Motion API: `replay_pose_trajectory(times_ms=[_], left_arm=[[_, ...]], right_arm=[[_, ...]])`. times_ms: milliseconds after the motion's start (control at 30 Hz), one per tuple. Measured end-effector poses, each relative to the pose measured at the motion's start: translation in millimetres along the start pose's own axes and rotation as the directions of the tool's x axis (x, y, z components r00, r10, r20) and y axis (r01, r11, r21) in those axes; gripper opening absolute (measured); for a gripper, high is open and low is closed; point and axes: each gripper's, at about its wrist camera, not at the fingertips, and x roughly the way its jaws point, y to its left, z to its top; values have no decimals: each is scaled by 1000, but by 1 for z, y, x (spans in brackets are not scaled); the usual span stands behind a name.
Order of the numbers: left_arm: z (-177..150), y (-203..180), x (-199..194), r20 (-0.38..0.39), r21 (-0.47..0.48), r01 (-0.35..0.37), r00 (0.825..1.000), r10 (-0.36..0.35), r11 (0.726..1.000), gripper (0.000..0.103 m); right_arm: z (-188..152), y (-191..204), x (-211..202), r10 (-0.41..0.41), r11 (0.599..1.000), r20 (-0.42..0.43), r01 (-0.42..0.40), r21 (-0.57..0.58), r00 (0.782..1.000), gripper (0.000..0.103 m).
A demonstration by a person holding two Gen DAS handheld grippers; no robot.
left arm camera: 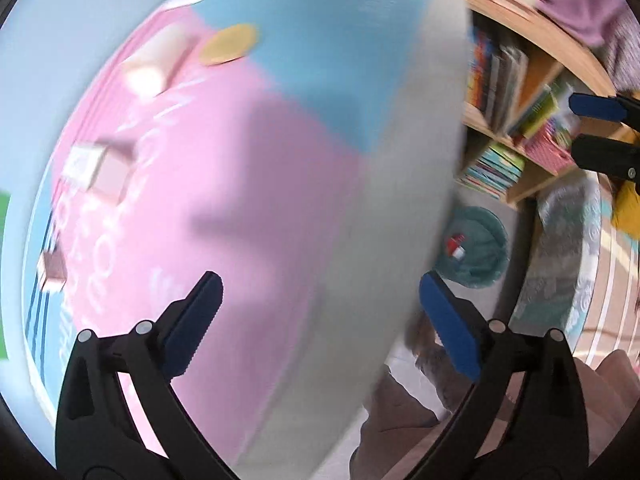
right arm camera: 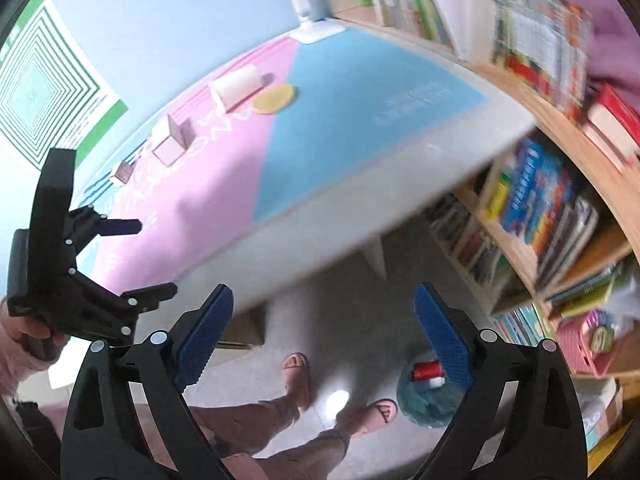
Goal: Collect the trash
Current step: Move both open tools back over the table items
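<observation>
Both my left gripper (left arm camera: 320,320) and right gripper (right arm camera: 324,332) are spread and empty above the teal bin (right arm camera: 426,400). Next I'd judge the white roll (right arm camera: 238,86) on the far table (right arm camera: 360,120) needs fetching

The surface (right arm camera: 400,152) has a pink-and-blue mat (right arm camera: 224,208) on it, with a yellow disc (right arm camera: 275,98), a white roll (right arm camera: 237,87) and two small boxes (right arm camera: 170,142) at the far side.

On the pink-and-blue topped bench (right arm camera: 360,128), a white paper roll (right arm camera: 237,87) lies just beside a flat yellow disc (right arm camera: 275,98). Below, a round teal bin (right arm camera: 426,400) stands on the floor near the wooden bookshelf (right arm camera: 532,216).
</observation>
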Motion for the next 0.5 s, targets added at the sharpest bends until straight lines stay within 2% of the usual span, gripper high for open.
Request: replay_pose_trajectory(times_ms=[233,500], left_arm=[[-17,88,-7,25,-133,-34,999,37,991,96],[-17,153,-8,39,-215,-62,997,72,975,96]], right_arm=[[53,58,30,-51,993,19,52,-108,999,92],[99,101,66,-95,975,17,97,-199,995,92]])
